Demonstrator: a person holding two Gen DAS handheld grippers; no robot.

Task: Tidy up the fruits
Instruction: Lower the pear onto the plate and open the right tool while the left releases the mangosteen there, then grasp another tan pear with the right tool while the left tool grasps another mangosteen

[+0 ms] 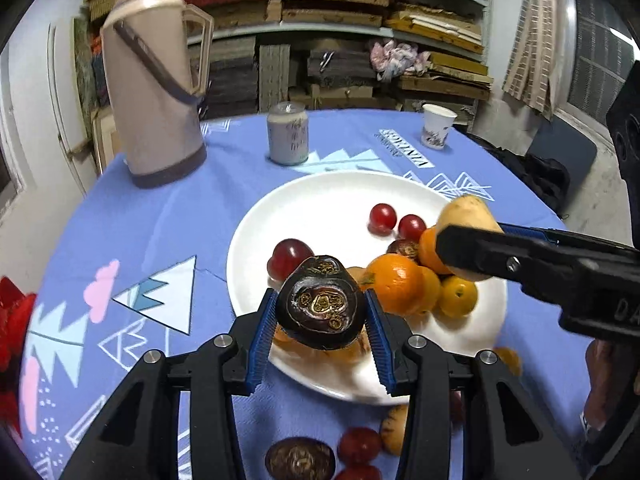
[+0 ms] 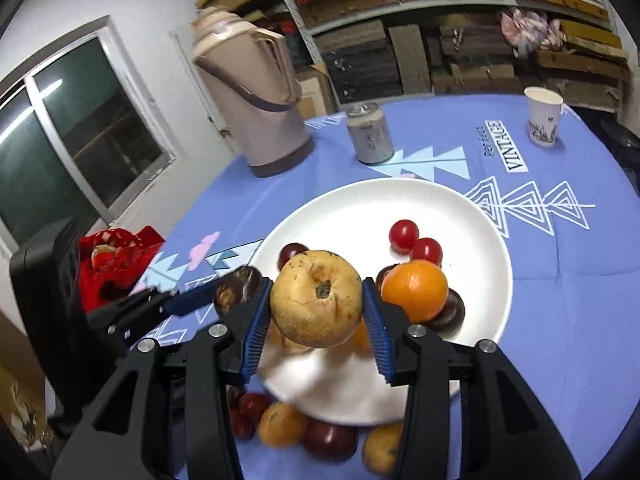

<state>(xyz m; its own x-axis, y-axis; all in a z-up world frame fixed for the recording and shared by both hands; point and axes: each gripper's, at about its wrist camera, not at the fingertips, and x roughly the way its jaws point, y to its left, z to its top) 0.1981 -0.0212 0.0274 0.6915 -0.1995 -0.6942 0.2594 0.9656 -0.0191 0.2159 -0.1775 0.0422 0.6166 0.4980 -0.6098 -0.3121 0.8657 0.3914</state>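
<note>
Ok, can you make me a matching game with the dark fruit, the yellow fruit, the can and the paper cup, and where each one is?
Things:
1. dark fruit
2. yellow fruit
3. can
4. paper cup

Places:
A. standing near the far edge of the table
B. held in the right gripper
C. standing beside the flask
D. held in the left gripper

Pairs: 1-D, 2-B, 3-C, 4-A
</note>
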